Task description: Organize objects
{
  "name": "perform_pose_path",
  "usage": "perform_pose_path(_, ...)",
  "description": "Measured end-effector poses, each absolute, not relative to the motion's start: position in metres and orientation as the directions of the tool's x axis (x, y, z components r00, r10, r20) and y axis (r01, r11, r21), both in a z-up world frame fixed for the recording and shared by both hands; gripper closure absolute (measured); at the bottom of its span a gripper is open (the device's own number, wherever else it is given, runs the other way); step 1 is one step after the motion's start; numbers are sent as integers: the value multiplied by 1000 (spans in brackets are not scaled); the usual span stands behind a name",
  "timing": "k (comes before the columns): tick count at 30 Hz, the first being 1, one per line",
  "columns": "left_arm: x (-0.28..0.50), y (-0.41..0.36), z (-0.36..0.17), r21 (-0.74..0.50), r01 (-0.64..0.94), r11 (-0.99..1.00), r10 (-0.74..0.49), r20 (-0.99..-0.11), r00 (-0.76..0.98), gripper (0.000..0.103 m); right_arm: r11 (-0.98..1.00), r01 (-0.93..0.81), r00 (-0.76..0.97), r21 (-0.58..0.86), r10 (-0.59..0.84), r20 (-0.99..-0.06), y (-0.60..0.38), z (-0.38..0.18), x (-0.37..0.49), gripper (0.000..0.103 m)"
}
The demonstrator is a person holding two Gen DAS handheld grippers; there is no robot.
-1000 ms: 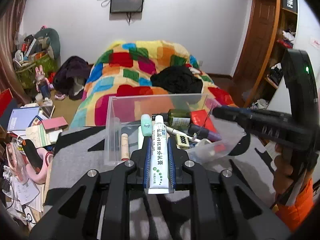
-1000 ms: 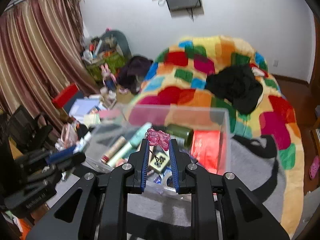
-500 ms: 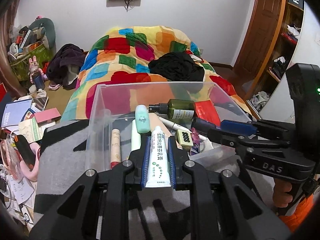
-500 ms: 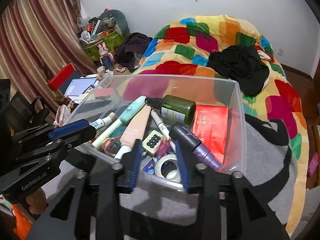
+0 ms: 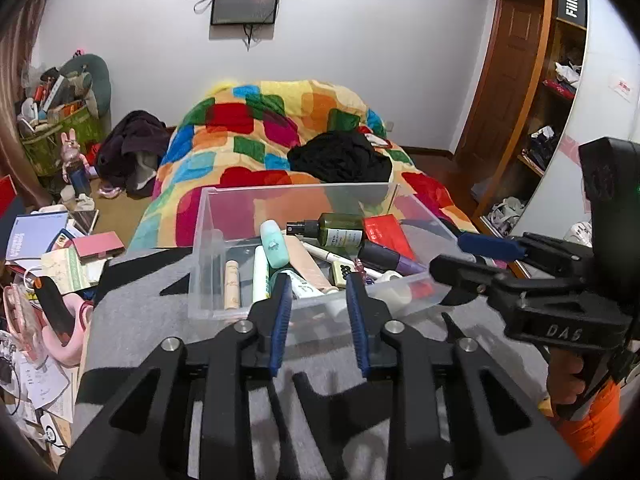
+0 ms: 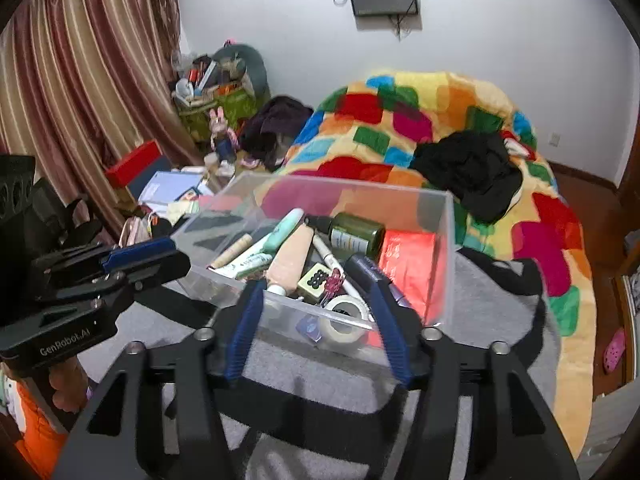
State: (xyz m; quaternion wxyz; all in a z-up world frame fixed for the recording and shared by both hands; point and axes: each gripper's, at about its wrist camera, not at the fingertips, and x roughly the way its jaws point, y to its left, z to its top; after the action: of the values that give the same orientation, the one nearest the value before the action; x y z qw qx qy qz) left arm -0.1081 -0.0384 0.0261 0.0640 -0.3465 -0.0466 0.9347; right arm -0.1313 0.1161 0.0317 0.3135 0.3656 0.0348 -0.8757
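A clear plastic bin (image 5: 296,190) (image 6: 348,186) stands on a grey blanket and holds several toiletries: a green bottle (image 5: 340,228) (image 6: 356,234), a red box (image 5: 384,232) (image 6: 408,264), tubes and a tape roll (image 6: 346,320). My left gripper (image 5: 318,280) hovers at the bin's near wall, its jaws opening and empty. A white toothpaste tube (image 5: 302,284) lies in the bin just beyond them. My right gripper (image 6: 316,284) (image 5: 452,258) is at the near wall too, jaws opening and empty. A pink clip (image 6: 334,280) lies inside beside a dotted tile (image 6: 316,278). The left gripper (image 6: 176,256) shows at that view's left.
The grey blanket (image 5: 140,292) covers the near end of a bed with a colourful quilt (image 5: 280,120) and a black garment (image 5: 340,156). Books and papers (image 5: 60,248) crowd the left side. Wooden shelves (image 5: 560,120) stand at the right and a curtain (image 6: 80,80) hangs at the left.
The left gripper let go of the white toothpaste tube, which now lies in the bin. The right gripper dropped the pink clip into the bin. Both jaws have widened and drawn back.
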Motion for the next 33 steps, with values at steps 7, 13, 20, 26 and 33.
perform_pose_path(7,-79,-30,28,-95,-84,-992,124,-582,-803,45,-805,567,-573,174,-538,-618,129,45,-109,49)
perform_pose_path(13,-62,-19,23,-41,-78,-996,88,-548,-832,31,-817,558,-614,142,-523,-591,133,41,-88,33)
perform_pose_path(20,-51,-15,16,-39,-63,-997,74,-526,-847,16,-833,541,-644,119,-501,-578,137,35,-75,32)
perform_pose_path(26,-49,-17,10,-67,-54,-996,81,-533,-842,15,-838,534,-654,114,-494,-573,140,32,-71,24)
perform_pose_path(33,-49,-19,4,-88,-50,-995,90,-539,-837,15,-838,536,-653,101,-487,-580,136,29,-71,24)
